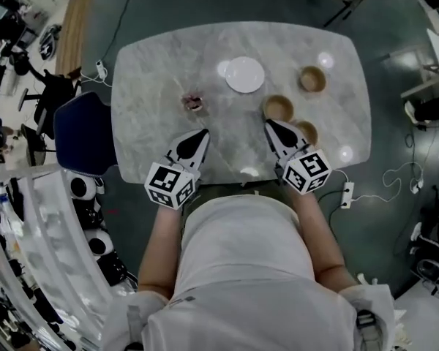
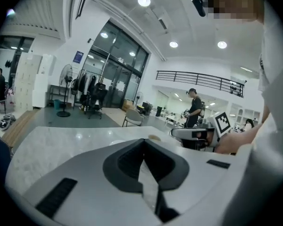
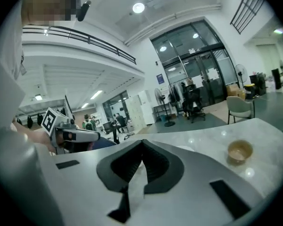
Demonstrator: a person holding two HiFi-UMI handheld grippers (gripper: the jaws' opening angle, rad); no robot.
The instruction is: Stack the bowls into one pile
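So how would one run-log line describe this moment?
left tongs: shut, empty | right tongs: shut, empty | three brown round bowls: unstacked on pale marble table

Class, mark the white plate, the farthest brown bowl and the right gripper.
white plate (image 1: 245,74): head view, its centre.
farthest brown bowl (image 1: 312,79): head view, its hollow.
right gripper (image 1: 271,125): head view, its shut fingertips.

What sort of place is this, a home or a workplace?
Most likely a big open office or lab hall, not a home: tall glass doors, a railed upper balcony, and office chairs on a wide floor beyond the marble table.
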